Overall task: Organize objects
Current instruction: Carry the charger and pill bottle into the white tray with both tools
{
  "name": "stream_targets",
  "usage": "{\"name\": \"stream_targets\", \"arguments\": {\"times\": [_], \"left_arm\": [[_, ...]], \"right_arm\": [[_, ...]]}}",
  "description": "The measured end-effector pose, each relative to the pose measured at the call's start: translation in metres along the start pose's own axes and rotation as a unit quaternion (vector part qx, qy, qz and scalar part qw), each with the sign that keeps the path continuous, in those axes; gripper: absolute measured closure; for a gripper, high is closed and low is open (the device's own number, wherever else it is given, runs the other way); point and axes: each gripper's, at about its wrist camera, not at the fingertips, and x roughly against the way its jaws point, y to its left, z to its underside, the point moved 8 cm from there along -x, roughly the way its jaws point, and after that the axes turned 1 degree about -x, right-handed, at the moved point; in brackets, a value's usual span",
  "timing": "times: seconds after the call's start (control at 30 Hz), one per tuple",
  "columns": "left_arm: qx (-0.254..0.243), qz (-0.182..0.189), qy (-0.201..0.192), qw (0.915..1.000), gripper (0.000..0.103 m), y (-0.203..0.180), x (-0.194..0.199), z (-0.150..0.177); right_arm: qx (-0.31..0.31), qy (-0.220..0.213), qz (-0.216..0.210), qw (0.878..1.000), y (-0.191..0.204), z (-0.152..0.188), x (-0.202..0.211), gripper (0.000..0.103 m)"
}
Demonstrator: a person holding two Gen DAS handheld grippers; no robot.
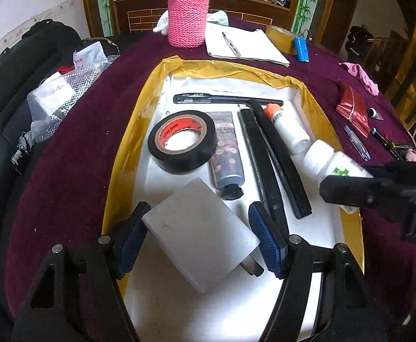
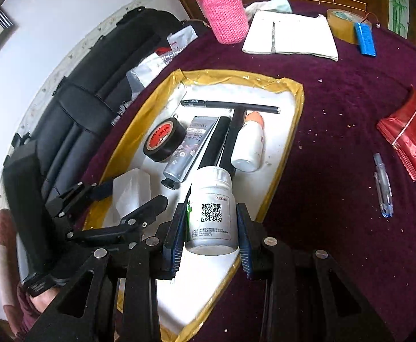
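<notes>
Over the near end of the white tray [image 1: 296,97] with its yellow-taped rim, the left tongs [image 1: 199,236] clamp a white block [image 1: 199,233] between their blue pads, and the right tongs [image 2: 212,228] pinch a white pill bottle [image 2: 212,208] with a QR label. In the tray lie a black tape roll [image 1: 182,139], a flowered tube [image 1: 226,154], a pen [image 1: 225,99], black bars [image 1: 279,156] and a white bottle with an orange cap [image 1: 289,131]. The tray rests on the maroon-clothed table [image 1: 71,156], where a pink knitted cup sleeve [image 1: 186,17] and a notebook [image 1: 245,45] stand well beyond.
</notes>
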Motion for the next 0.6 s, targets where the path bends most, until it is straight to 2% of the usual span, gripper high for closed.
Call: {"name": "stream_targets", "arguments": {"times": [0.17, 0.33, 0.47, 0.6], "left_arm": [[-0.006, -0.002, 0.01, 0.9999, 0.032, 0.0, -0.002, 0.0], [0.023, 0.035, 0.017, 0.999, 0.032, 0.005, 0.006, 0.001], [0.049, 0.058, -0.005, 0.9971, 0.032, 0.013, 0.024, 0.002], [0.075, 0.069, -0.03, 0.9943, 0.032, 0.022, 0.043, 0.005]], "right_arm": [[0.01, 0.001, 0.019, 1.0, 0.002, -0.004, -0.005, 0.073], [0.012, 0.01, 0.029, 0.999, 0.005, -0.006, -0.013, 0.073], [0.022, 0.021, 0.043, 0.999, 0.006, -0.004, -0.021, 0.073], [0.047, 0.019, 0.092, 0.994, 0.008, -0.005, -0.024, 0.073]]}}
